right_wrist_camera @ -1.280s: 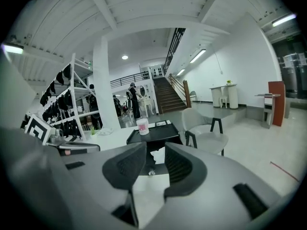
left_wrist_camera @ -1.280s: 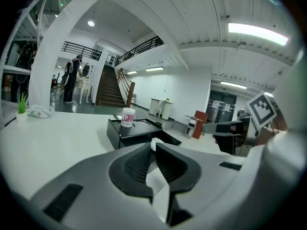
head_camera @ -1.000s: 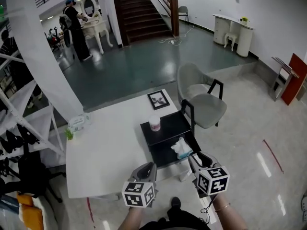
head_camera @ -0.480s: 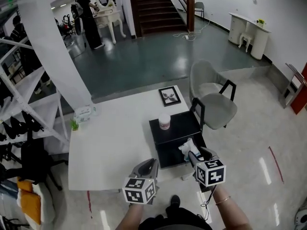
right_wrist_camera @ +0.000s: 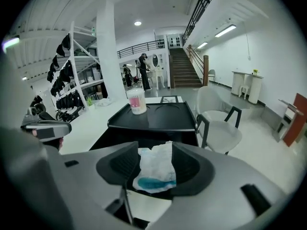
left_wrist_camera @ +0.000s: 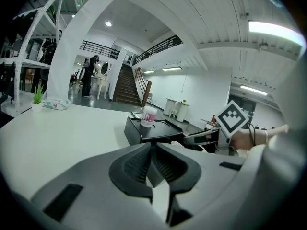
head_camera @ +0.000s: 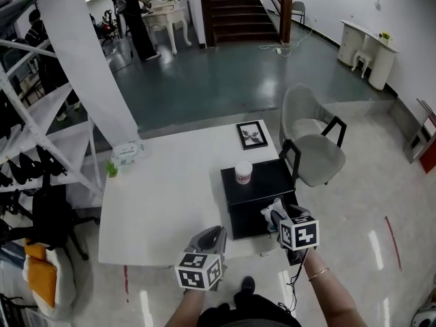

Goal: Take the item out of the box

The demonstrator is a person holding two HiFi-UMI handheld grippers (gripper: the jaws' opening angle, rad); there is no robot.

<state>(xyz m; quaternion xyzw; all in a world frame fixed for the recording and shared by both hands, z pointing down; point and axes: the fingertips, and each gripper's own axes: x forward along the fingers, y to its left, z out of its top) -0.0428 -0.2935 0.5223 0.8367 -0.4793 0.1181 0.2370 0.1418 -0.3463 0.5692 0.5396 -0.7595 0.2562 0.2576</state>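
Observation:
A black box [head_camera: 262, 182] stands at the right edge of the white table [head_camera: 163, 196], and a pink-and-white cup [head_camera: 243, 172] rests on its flat top. In the box's open near part lies a crumpled white packet with a blue patch [right_wrist_camera: 154, 169]. My right gripper [head_camera: 276, 216] reaches into that part. Its jaws are opening, and the packet [head_camera: 272, 208] sits loosely between them. My left gripper [head_camera: 210, 236] hovers shut and empty over the table's front edge, left of the box [left_wrist_camera: 153, 131].
A framed picture [head_camera: 252, 134] lies behind the box. A grey chair [head_camera: 313, 145] stands just to its right. A tissue pack [head_camera: 126, 153] and a small plant [head_camera: 110, 169] sit at the table's far left corner. White shelving [head_camera: 41, 114] runs along the left.
My right gripper has moved forward into the box's open part, and the packet now lies between its jaws. The view has shifted. The left gripper has stayed near the front edge.

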